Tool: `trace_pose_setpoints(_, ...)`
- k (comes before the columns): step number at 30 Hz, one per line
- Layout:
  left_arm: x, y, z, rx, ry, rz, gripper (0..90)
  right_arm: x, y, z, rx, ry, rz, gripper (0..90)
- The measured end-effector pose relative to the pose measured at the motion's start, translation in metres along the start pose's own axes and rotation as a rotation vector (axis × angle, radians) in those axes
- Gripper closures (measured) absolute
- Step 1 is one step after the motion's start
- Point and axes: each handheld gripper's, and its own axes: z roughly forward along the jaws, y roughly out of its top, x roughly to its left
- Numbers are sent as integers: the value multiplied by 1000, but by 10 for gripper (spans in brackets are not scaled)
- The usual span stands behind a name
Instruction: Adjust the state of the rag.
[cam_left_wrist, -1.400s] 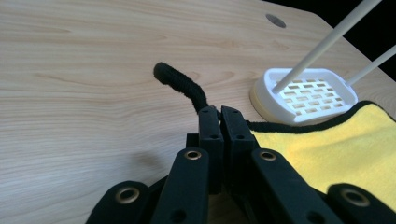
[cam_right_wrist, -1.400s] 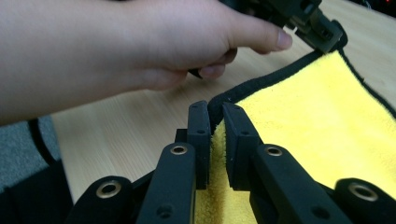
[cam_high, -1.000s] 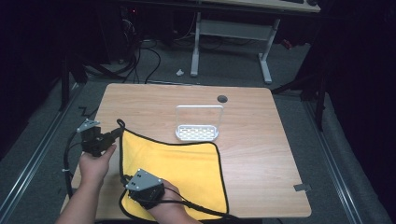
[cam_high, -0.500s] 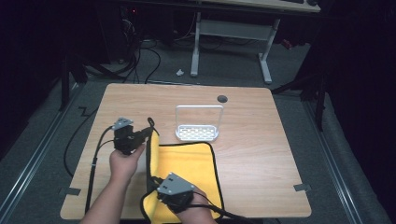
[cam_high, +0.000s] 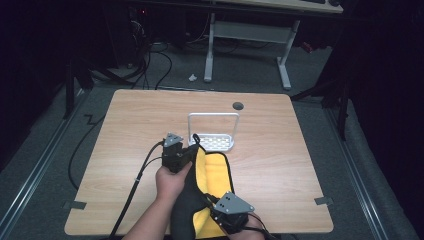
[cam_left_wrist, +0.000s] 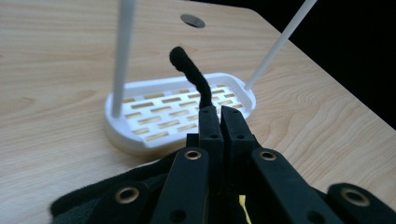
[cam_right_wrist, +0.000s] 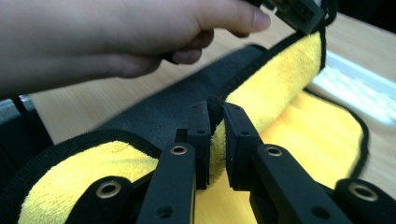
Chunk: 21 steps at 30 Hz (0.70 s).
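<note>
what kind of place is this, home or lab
Probably a lab or workshop, not a home: a bare wooden table on grey carpet, cables trailing over the floor behind it, and the metal legs of a desk against a dark backdrop.

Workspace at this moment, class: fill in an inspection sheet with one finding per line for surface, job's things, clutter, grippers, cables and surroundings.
Surface: wooden table, round hole near the far edge.
Job's things: yellow cloth with black edging, one side lifted and folding over the rest.
Clutter: white slotted rack with a wire hoop, just beyond the cloth.
Grippers: left gripper shut on the cloth's far corner; right gripper shut on its near edge.
Cables: black cable trails from the left gripper off the near edge.
Surroundings: dark room, grey floor, white desk frame behind, floor cables.
</note>
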Motion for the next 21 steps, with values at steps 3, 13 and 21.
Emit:
trace_pose_setpoints(3, -5, -1, 14, 25, 19, -7, 879, -7, -10, -1, 22, -11, 16, 825)
trace_pose_setpoints(13, -27, -1, 41, 64, 0, 6, 875, -23, -36, -15, 57, -56, 47, 814)
trace_pose_setpoints(21, -39, -2, 51, 77, -32, 4, 872, -29, -46, -27, 55, -71, 79, 808)
